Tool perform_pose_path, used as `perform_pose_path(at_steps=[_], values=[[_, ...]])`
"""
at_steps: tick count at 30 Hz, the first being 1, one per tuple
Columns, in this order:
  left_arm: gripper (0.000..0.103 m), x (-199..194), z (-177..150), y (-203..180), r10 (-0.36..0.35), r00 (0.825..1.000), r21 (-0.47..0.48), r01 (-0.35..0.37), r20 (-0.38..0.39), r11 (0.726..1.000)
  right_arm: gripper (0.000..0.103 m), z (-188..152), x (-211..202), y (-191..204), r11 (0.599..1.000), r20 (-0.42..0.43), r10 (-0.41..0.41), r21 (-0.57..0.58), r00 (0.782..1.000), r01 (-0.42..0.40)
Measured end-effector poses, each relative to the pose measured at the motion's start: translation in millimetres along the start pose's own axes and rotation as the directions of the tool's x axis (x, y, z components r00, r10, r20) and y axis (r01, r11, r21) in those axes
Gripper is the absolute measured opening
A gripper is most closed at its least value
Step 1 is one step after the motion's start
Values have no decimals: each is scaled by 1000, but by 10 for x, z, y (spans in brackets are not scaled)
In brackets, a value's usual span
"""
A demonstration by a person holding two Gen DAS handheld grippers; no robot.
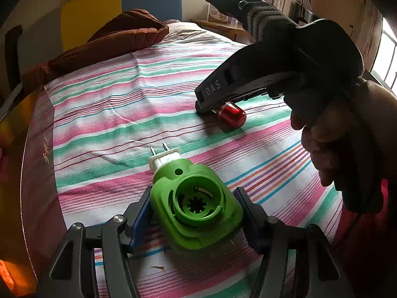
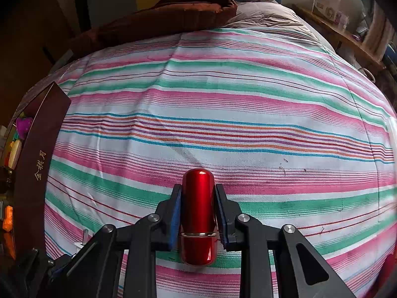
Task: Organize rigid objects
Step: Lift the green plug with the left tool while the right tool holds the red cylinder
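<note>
Red lipstick tube (image 2: 198, 217): glossy lacquered shell, rigid, light, rounded at both ends, gold seam ring low on the body. Likely slick, so it could squirt out of a hard squeeze; best hold is mid-body above the seam, flat pads across the cylinder. That is how the right tool (image 2: 197, 213) has it: blue pads (image 2: 175, 213) pressed on both sides, closed on the tube, which lies on the striped bedsheet (image 2: 223, 124). In the left wrist view the same tube (image 1: 232, 114) sits under the right tool's nose, touching the sheet.

Nearer than the tube in that view: green plug-in heater (image 1: 196, 208), hard moulded plastic, white plug (image 1: 165, 157) with two metal prongs pointing toward the tube. Chunky, light, not fragile except the prongs; take it by the flat green sides, not the plug. Left tool (image 1: 196, 213) straddles it, jaws spread; the left pad looks touching, the right has a gap, so not clamped.

Left of the tube, at the sheet's edge: dark brown box (image 2: 37, 154) with gold lettering, small coloured items inside. Probably the drop-off. Beyond the tube: brown quilt (image 2: 173, 10).
</note>
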State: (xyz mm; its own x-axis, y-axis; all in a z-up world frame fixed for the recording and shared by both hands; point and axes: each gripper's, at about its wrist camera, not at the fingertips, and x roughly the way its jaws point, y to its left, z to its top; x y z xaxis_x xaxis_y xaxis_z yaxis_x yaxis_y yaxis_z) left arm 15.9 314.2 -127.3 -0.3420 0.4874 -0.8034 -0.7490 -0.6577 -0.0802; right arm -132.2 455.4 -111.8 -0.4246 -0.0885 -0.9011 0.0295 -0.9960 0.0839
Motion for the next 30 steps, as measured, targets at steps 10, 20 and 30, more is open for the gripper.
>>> perform_pose_path(at_steps=[10, 20, 30], values=[[64, -5, 8, -8, 7, 1000, 18, -6, -2, 1000, 26, 15, -15, -36, 1000, -13, 26, 14, 1000, -26], [64, 1, 41, -23, 22, 1000, 34, -22, -18, 999, 26, 3, -18, -30, 1000, -22, 15, -2, 1000, -15], [64, -299, 28, -40, -6, 1000, 23, 6, 24, 1000, 26, -3, 8, -12, 1000, -10, 8, -17, 1000, -9]])
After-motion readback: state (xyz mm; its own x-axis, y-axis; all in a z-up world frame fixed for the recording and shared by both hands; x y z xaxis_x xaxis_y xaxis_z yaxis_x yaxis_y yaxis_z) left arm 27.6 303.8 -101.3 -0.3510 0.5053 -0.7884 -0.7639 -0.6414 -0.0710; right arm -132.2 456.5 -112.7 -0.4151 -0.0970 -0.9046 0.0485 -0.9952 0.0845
